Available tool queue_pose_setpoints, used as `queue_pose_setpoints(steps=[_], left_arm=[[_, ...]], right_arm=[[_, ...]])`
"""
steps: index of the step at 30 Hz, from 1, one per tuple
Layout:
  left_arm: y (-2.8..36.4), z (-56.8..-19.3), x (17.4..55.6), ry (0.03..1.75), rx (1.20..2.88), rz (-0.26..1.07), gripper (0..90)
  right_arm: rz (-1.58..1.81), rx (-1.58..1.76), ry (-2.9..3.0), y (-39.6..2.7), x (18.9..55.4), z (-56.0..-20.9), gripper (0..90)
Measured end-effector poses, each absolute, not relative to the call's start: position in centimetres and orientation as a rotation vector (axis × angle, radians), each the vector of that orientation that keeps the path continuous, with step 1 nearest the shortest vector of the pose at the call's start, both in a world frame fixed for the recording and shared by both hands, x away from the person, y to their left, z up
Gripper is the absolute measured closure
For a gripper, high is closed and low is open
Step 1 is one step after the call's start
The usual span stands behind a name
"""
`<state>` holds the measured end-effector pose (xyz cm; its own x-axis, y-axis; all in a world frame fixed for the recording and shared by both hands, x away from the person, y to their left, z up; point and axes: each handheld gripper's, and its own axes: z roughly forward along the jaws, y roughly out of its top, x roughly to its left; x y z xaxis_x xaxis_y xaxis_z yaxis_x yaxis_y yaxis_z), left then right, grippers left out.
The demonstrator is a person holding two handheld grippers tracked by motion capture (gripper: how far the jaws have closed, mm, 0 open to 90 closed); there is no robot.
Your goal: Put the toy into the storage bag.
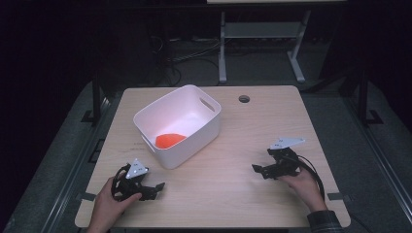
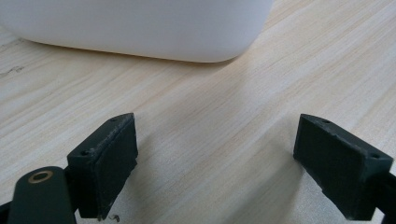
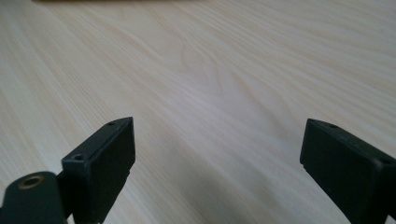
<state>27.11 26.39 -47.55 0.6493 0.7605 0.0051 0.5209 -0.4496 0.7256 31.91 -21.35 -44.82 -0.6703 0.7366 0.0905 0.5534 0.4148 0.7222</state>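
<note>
Left gripper [image 1: 154,188], jaws spread wide and holding nothing, rested at near left of table [image 1: 228,194]; right gripper [image 1: 258,169], likewise wide and unladen, at near right. Two grippers, one white bin [image 1: 167,127], one orange object [image 1: 169,140] counted; no legible writing noted. Bin stood left of centre, just beyond left gripper; orange object lay inside, seen from high view. Left gripper [image 2: 215,149] view gave bin wall [image 2: 140,28] close ahead; right gripper [image 3: 217,154] view gave bare wood.
</note>
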Motion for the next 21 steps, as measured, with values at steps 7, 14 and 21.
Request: queue_pose_setpoints(steps=[7,14,21], left_arm=[[26.4,-47.6,27.1,0.99,2.155,0.432,12.8],[26.4,-47.6,27.1,0.99,2.155,0.432,12.7],[26.4,-47.5,27.1,0.99,2.158,0.432,12.7]], right_arm=[[1.106,1.17,2.39,-22.8,30.3,-46.0,10.1],[1.071,1.173,2.383,-23.5,29.4,-47.1,9.6],[1.023,1.181,2.391,-23.4,29.3,-47.9,7.5]])
